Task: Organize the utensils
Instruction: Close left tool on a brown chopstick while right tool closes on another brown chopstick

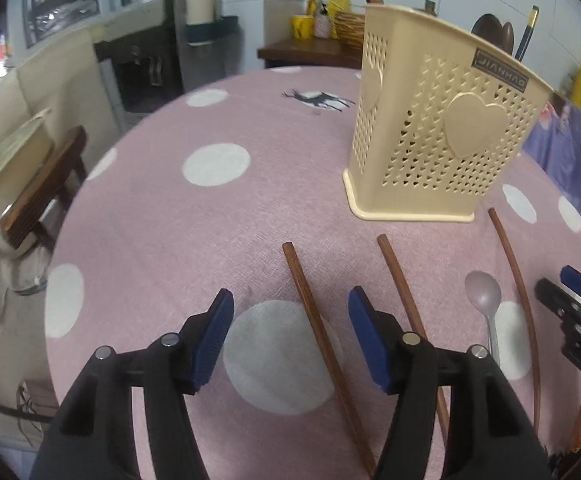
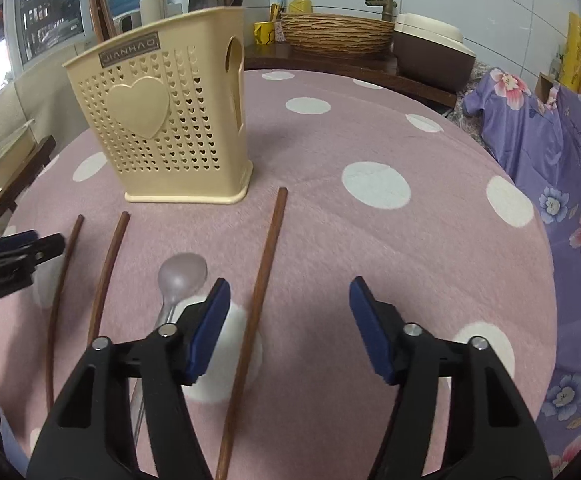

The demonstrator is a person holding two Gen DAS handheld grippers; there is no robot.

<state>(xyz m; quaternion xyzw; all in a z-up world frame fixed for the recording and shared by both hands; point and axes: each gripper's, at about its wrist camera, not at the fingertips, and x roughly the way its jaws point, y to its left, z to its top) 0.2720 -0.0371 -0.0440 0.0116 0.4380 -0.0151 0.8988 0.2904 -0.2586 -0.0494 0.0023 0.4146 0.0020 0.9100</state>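
Lying on the pink, white-dotted tablecloth were three brown wooden chopsticks and one pale plastic spoon, all flat and well apart from one another, their far ends toward a single cream utensil holder.

From left to right in the right wrist view came the first chopstick, the second chopstick, the spoon and the third chopstick.

The holder stood upright beyond them, pierced with small heart holes and bearing one large raised heart; dark utensils already stood inside it.

The left gripper pointed steeply down over the cloth, its jaws apart with the first chopstick running beneath the gap, untouched by the blue pads.

The right gripper hung at a like downward slant, jaws likewise apart and empty, the third chopstick lying below the gap near its left pad.

A dark plate on the holder read "JIANHAO".
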